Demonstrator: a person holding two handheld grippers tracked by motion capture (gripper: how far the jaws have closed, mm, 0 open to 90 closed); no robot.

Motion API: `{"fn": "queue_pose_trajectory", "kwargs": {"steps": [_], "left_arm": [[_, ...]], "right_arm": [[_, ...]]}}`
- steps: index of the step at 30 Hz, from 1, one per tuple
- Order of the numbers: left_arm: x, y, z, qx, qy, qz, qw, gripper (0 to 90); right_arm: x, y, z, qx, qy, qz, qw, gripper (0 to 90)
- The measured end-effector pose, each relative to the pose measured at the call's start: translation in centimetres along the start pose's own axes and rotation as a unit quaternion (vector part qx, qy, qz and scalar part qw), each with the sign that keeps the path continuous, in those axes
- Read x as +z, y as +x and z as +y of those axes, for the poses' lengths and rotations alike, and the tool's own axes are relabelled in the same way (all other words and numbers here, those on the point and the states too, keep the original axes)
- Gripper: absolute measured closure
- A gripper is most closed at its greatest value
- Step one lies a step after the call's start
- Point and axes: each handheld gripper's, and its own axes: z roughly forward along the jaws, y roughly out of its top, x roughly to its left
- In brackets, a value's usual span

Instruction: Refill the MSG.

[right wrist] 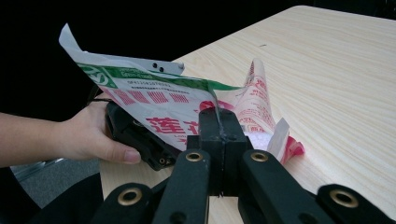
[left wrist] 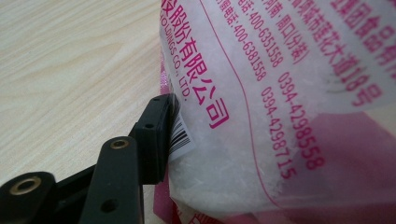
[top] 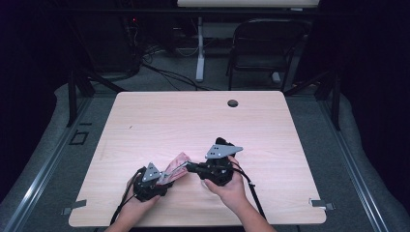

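Both forearms come in from the table's [top: 145,121] near edge, each hand wrapped around its gripper, the two angled toward each other. The left gripper [top: 167,176] points up and right, its jaws partly spread around the bag [top: 176,164], one pad against the plastic near a barcode [left wrist: 180,137]; whether it grips, I cannot tell. The right gripper [right wrist: 219,123] points left, jaws pressed together, pinching the bag's upper edge. The bag hangs between them just above the tabletop near the front edge, its long axis slanting from lower left to upper right.
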Motion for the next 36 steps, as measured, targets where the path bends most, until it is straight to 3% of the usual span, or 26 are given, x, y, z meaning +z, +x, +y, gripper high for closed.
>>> {"fn": "queue_pose_trajectory", "kwargs": {"steps": [19, 25, 30, 34, 36], "left_arm": [[0.00, -0.06, 0.03, 0.005, -0.003, 0.010, 0.9999, 62.5], [0.00, -0.17, 0.05, 0.007, -0.001, 0.011, 0.9999, 61.0], [0.12, 0.15, 0.07, -0.010, 0.000, 0.014, 0.9999, 48.5], [0.08, 0.15, 0.09, -0.007, 0.001, 0.010, 0.9999, 50.4], [0.07, 0.04, 0.07, 0.007, -0.002, 0.015, 0.9999, 53.2]], "right_arm": [[-0.13, -0.08, 0.01, 0.000, 0.001, -0.001, 1.0000, 90.0], [-0.18, -0.13, 0.09, 0.006, -0.008, 0.002, 1.0000, 90.0], [-0.17, -0.24, 0.23, 0.009, -0.010, 0.004, 0.9999, 90.0], [-0.12, -0.16, 0.30, 0.009, -0.012, 0.006, 0.9999, 90.0], [-0.11, -0.15, 0.30, 0.010, -0.012, 0.007, 0.9999, 90.0]]}}
